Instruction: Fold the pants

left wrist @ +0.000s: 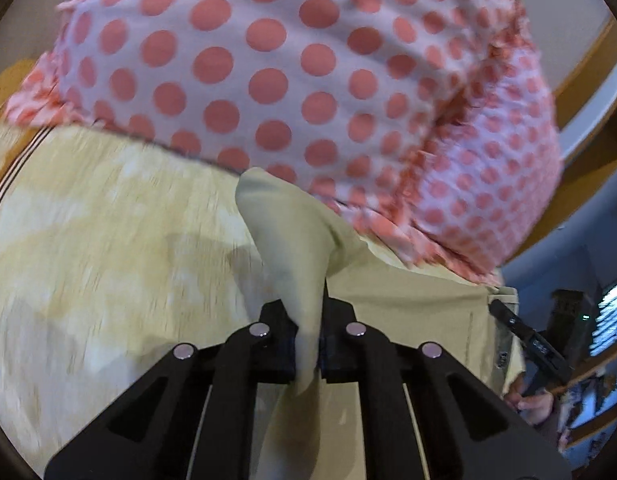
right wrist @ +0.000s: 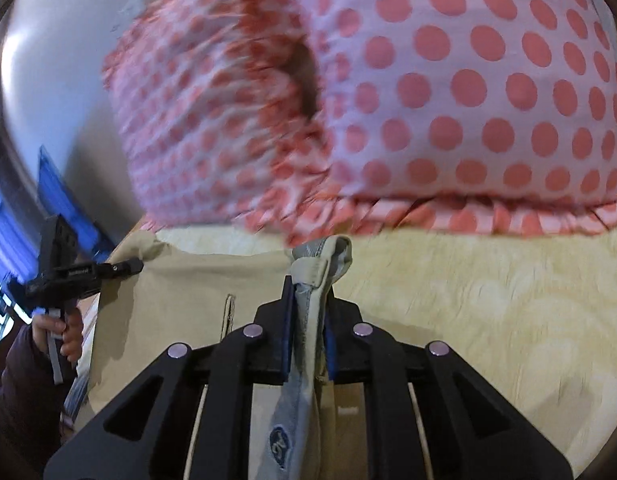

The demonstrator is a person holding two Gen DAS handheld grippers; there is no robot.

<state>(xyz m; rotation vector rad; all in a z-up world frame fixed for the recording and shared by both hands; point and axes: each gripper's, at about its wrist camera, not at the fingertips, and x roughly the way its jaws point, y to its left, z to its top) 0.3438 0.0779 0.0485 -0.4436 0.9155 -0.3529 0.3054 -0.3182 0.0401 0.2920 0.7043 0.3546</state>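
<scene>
The beige pants (left wrist: pixel 408 300) lie on a light wooden table (left wrist: pixel 108 240). My left gripper (left wrist: pixel 308 336) is shut on a pinched fold of the beige cloth that rises between its fingers. My right gripper (right wrist: pixel 308 320) is shut on the pants (right wrist: pixel 180 300) at a thick seamed edge with grey lining, with a label below it. In the right wrist view the left gripper (right wrist: pixel 124 267) shows at the far left with its tip at the pants' edge. In the left wrist view the right gripper (left wrist: pixel 504 316) shows at the far right.
A pink pillow with red polka dots (left wrist: pixel 288 72) lies on the table just beyond the pants; it also fills the top of the right wrist view (right wrist: pixel 448 92). The table surface (right wrist: pixel 488 300) spreads to the right. A wooden rail (left wrist: pixel 588 60) stands behind.
</scene>
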